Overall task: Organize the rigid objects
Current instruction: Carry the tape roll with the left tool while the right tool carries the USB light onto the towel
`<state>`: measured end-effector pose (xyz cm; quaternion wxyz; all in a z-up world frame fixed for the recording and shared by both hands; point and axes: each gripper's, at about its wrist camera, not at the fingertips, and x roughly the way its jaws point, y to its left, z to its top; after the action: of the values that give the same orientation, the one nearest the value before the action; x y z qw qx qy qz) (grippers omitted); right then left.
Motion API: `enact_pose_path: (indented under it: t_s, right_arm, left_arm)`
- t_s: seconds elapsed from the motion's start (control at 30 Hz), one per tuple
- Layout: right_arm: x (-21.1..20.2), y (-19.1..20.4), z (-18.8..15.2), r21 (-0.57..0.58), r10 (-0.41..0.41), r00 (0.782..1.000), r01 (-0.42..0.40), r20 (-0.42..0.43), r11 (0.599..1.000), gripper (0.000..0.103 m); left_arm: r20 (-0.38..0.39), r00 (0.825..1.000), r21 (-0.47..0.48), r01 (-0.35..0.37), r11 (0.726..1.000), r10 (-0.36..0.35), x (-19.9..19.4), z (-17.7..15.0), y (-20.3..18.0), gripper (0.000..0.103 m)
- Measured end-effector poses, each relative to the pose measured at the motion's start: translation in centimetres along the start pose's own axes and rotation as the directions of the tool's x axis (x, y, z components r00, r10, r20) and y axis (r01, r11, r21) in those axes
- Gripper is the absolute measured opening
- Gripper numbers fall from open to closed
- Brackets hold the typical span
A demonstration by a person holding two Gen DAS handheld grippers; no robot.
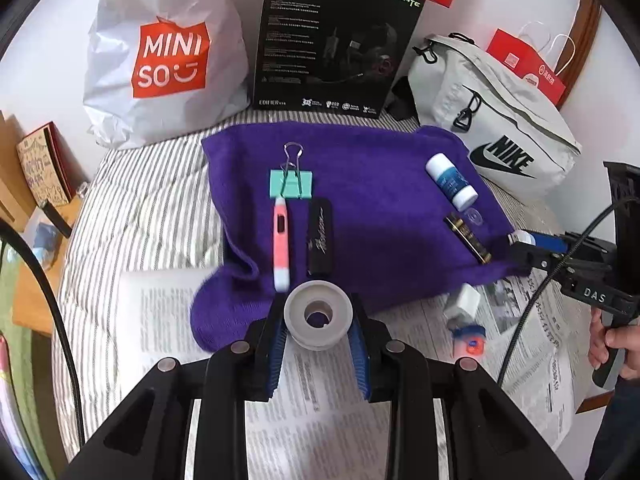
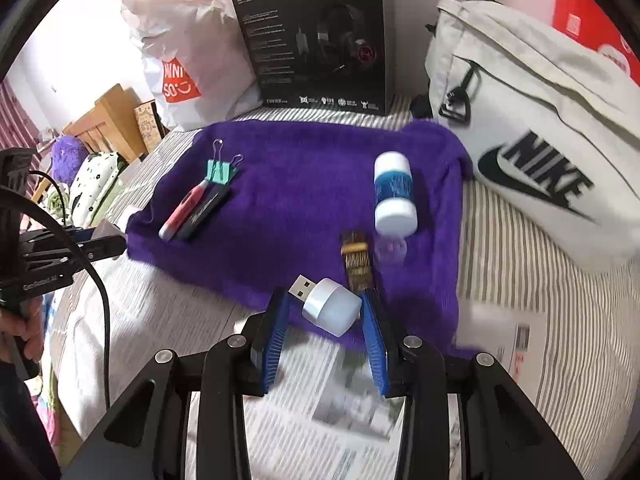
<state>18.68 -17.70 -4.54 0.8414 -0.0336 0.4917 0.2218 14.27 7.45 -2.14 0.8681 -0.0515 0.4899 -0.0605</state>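
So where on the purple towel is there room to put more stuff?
The middle of the purple towel is bare, between the black case on one side and the white bottle on the other. The far strip by the black box is free too. The left edge with the clip is crowded.

Both wrist views close, angled down — share purple towel (image 1: pixel 360 184) (image 2: pixel 304 184).
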Motion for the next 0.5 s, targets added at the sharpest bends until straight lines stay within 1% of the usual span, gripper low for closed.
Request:
enact_pose_path:
  t_s: [0.23,0.33,0.5]
  right_arm:
    - [3.0,-0.5,2.8,0.005,-0.002,1.000,0.002,-0.010,1.000,0.037]
    - [4.5,-0.5,4.0,-0.003,-0.023,1.000,0.023,-0.009,1.000,0.037]
    - [6.9,-0.7,5.7,-0.010,-0.028,0.999,0.028,-0.019,1.000,0.037]
  left_arm:
    - [-0.001,1.000,0.009,-0.012,1.000,0.012,1.0,1.7,0.7,0.028]
    - [-0.002,1.000,0.013,-0.014,1.000,0.014,1.4,2.1,1.0,0.028]
    - [-0.006,1.000,0.016,-0.015,1.000,0.015,2.3,2.8,1.5,0.028]
